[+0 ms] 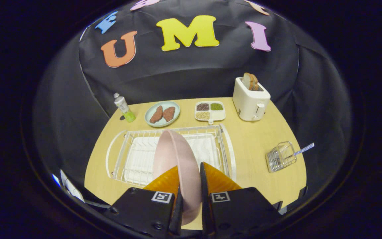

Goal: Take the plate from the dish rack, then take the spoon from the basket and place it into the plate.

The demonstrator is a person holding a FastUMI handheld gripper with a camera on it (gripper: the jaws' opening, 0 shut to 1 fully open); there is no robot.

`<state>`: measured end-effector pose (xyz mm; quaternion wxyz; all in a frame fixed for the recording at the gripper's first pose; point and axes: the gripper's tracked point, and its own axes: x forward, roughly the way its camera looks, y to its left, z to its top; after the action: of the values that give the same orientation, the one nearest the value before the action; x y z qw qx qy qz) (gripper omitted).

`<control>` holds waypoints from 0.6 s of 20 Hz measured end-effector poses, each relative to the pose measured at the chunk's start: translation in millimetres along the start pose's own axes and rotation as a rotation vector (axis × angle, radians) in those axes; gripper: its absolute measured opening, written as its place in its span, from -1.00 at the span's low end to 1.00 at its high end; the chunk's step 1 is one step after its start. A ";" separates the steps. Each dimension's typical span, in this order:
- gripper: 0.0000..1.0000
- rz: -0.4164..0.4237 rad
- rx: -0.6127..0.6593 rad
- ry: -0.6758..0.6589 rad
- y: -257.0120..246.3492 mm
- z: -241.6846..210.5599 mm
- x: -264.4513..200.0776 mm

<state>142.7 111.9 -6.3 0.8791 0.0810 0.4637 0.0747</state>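
Note:
A pink plate (174,156) stands on edge between my two orange fingers, and my gripper (189,176) is shut on its rim. The plate is held above the white wire dish rack (124,156), which sits on the wooden table just beyond the fingers. To the right of the rack lies a small wire basket (281,156) tipped on its side. A spoon with a blue checked handle (303,150) sticks out of the basket toward the right.
At the back of the table stand a small bottle (124,108), a pale green plate with two brown pieces (162,114), a white divided dish of grains (210,111) and a white toaster holding bread (250,98). Bare tabletop (250,142) lies between rack and basket.

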 end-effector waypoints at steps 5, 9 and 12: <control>-0.42 0.091 0.091 0.026 -38.0 -74.0 -2.7; -0.42 0.180 0.142 0.072 -50.7 -127.6 14.9; -0.43 0.223 0.199 0.100 -54.8 -160.2 31.7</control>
<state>31.0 76.6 -132.6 0.8287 0.2151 0.5002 0.1296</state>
